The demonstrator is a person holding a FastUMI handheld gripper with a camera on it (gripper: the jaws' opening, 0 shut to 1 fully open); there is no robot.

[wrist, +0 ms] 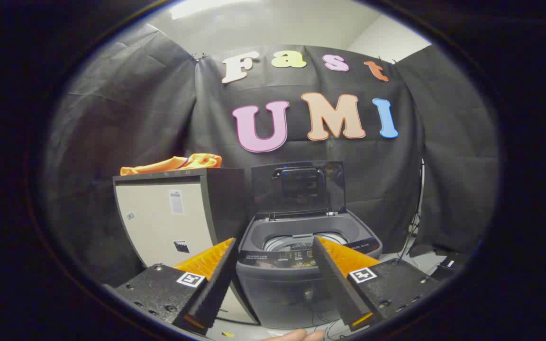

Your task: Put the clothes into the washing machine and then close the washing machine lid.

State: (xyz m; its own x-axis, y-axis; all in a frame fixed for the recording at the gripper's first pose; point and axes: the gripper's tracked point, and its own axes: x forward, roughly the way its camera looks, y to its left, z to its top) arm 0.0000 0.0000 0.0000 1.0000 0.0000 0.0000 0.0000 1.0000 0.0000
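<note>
The gripper (273,265) is spread wide and holds nothing. Its two fingers frame the washer (301,265), which stands just ahead of them on the floor. The lid (297,188) of the washer stands upright at the back, hinged on the rear edge, so the drum (288,242) is open to the top. The control strip of the washer faces the gripper.

The clothes (174,164) are an orange garment. It lies on top of the cabinet (168,218), which stands just beside the washer on its left and is taller than the washer's body. The garment lies flat and crumpled, and its long axis runs along the cabinet top, from the far side of the cabinet toward the washer. The thicker, bunched end is the end near the washer. I cannot tell which part is collar or sleeve.

In my judgement nothing of the task is done yet; the first step is to lift the gripper to the cabinet top and take the garment.

Some things can go wrong from here. If the fingers pinch only a thin edge, the cloth may slip out on the way to the washer. If the cloth hangs long, it may catch on the cabinet edge or drape over the washer rim, and then the lid cannot close fully. The upright lid is also close to the path, and a bump may knock it down too early.
</note>
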